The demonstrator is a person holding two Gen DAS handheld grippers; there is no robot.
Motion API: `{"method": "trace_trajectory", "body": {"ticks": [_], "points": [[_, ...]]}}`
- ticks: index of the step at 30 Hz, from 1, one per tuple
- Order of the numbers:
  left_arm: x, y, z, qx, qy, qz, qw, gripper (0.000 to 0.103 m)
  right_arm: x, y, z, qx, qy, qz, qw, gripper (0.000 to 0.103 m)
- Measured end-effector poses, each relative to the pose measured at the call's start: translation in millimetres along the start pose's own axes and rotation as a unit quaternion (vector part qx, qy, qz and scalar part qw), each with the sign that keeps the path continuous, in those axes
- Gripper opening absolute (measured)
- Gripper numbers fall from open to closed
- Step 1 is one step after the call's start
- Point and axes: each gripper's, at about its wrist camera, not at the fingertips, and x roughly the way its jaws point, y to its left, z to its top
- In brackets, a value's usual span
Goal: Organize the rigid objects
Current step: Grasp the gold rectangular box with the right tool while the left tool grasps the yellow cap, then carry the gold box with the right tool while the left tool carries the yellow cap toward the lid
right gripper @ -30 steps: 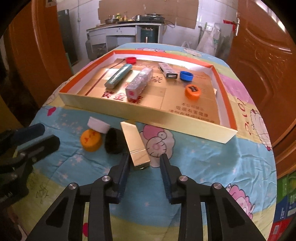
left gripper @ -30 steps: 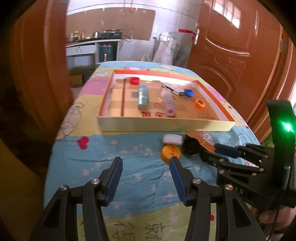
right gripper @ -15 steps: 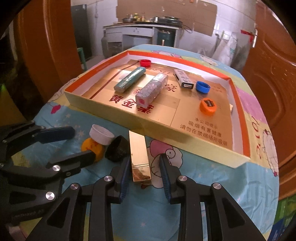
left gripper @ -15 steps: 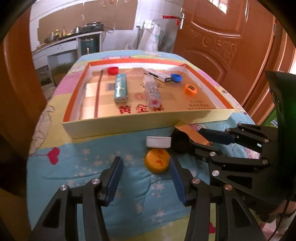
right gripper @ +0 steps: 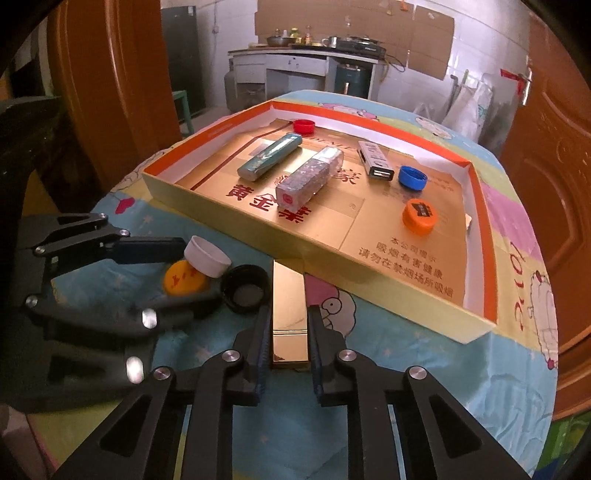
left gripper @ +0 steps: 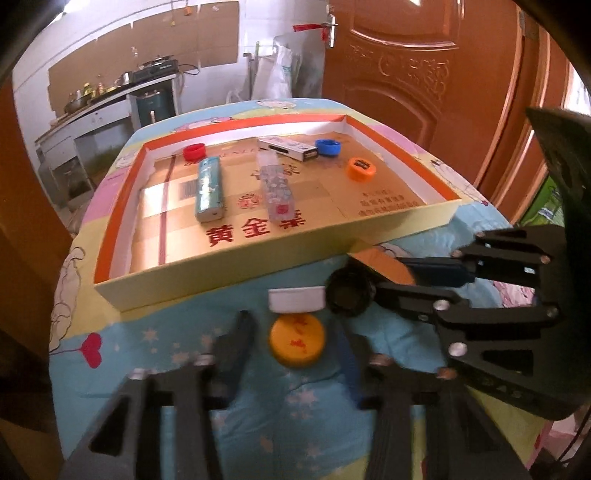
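While the right claw (right gripper: 289, 334) clamps the gold bar (right gripper: 289, 314), the left claw (left gripper: 295, 350) closes around the orange cap (left gripper: 296, 341) on the cartoon tablecloth (left gripper: 166, 354).

- Tablecloth (left gripper: 155, 354): pale blue with stars, cartoon prints and a red heart; covers the table.
- Door (left gripper: 417, 74): brown wood with carved panels, at the right behind the table; a red ribbon (left gripper: 308, 26) hangs at its handle.
- Counter (right gripper: 295, 55): against the tiled back wall; carries pots and bottles.
- Cardboard (right gripper: 354, 18): flat sheets fixed to the wall above the counter.
- Bags (left gripper: 280, 74): white plastic, beside the door.
- Stool (right gripper: 183, 107): green, on the floor left of the table.
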Motion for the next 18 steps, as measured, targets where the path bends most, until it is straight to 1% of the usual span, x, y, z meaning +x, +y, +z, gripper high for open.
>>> {"method": "trace_trajectory", "body": {"ticks": [2, 4, 9, 12, 18], "points": [[-3, 4, -2, -0.010, -0.003, -0.013, 0.9999, 0.031, -3, -2, -3, 0.008, -0.003, 0.002, 1.000, 0.018], [-5, 7, -4, -0.019, -0.006, -0.017, 0.9997, 0.031, -7, -5, -7, 0.019, -0.001, 0.003, 1.000, 0.018], [-16, 7, -9, -0.030, -0.018, -0.013, 0.9993, 0.030, -17, -5, -20, 0.033, -0.001, 0.003, 0.999, 0.018], [-23, 6, -14, -0.036, -0.018, -0.021, 0.9990, 0.030, -23, -5, -25, 0.043, -0.003, 0.004, 0.999, 0.018], [-40, 0, -20, -0.045, -0.029, -0.025, 0.9983, 0.030, -35, -4, -32, 0.057, -0.009, 0.004, 0.998, 0.018]]}}
